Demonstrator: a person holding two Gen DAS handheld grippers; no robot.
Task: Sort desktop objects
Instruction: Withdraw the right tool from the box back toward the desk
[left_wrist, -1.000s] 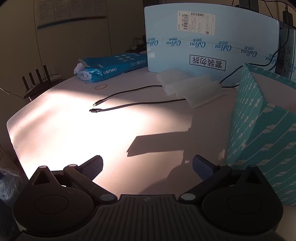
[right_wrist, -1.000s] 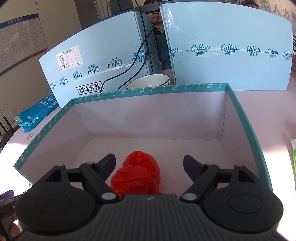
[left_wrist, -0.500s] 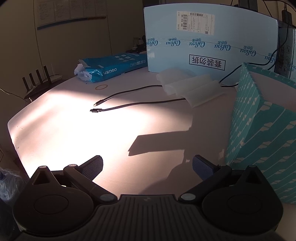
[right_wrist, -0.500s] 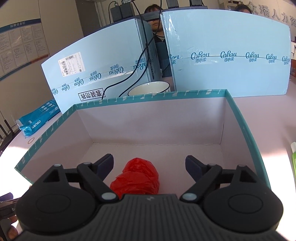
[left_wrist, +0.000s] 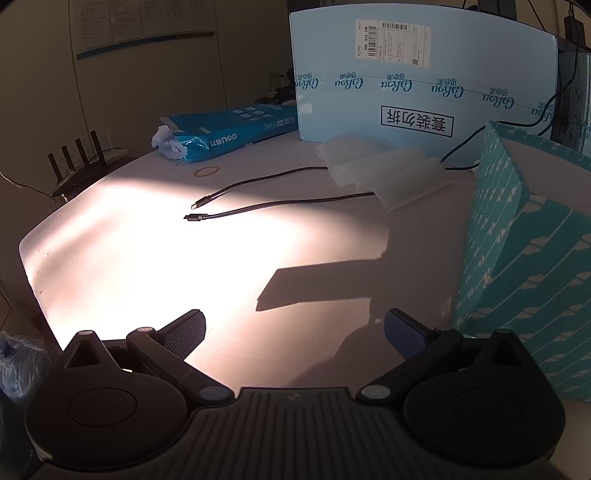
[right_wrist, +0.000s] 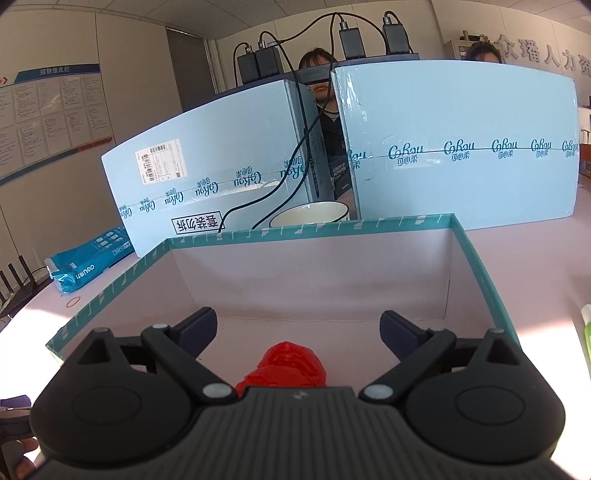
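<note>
A teal patterned box (right_wrist: 476, 254) with a pale pink inside stands open on the table. A crumpled red plastic bag (right_wrist: 286, 363) lies on its floor, loose and partly hidden by my right gripper's body. My right gripper (right_wrist: 298, 328) hangs open above the box's near side, nothing between its fingers. In the left wrist view the same box (left_wrist: 524, 251) stands at the right. My left gripper (left_wrist: 294, 330) is open over bare table left of the box. Two black cable ends (left_wrist: 199, 210) lie farther out in the sunlit patch.
Light blue cartons (right_wrist: 454, 147) wall off the back, with a white bowl (right_wrist: 310, 216) behind the box. A blue paper pack (left_wrist: 225, 129), white foam pieces (left_wrist: 384, 166), a rubber band (left_wrist: 206, 171) and a router (left_wrist: 79, 162) sit on the left. People sit beyond the cartons.
My right gripper has risen and drawn back from the red bag, which now shows lower and smaller in the box. The left gripper has stayed almost still.
</note>
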